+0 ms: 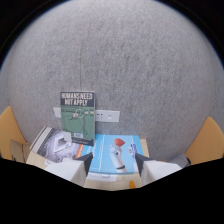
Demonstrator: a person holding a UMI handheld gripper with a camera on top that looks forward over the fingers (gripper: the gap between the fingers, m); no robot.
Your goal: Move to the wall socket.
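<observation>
Books lie across the table from left to right: a grey one [54,141], a green one [77,116] propped upright against the wall, a blue one [116,152] between the fingertips. The gripper [114,162] looks wide open and holds nothing. The wall socket [107,116] sits just right of the green book, beyond the fingers, so the approach seems underway; the next move probably calls for a push forward and slightly up.

**Books ahead of the fingers, socket on the wall behind**

A book [77,118] is standing upright against the wall [130,60], with the wall socket [107,116] sitting just beside it to the right. Before the upright book, a magazine [52,142] is lying to the left and a booklet [117,150] to the right, between the gripper [114,162] fingers.
</observation>
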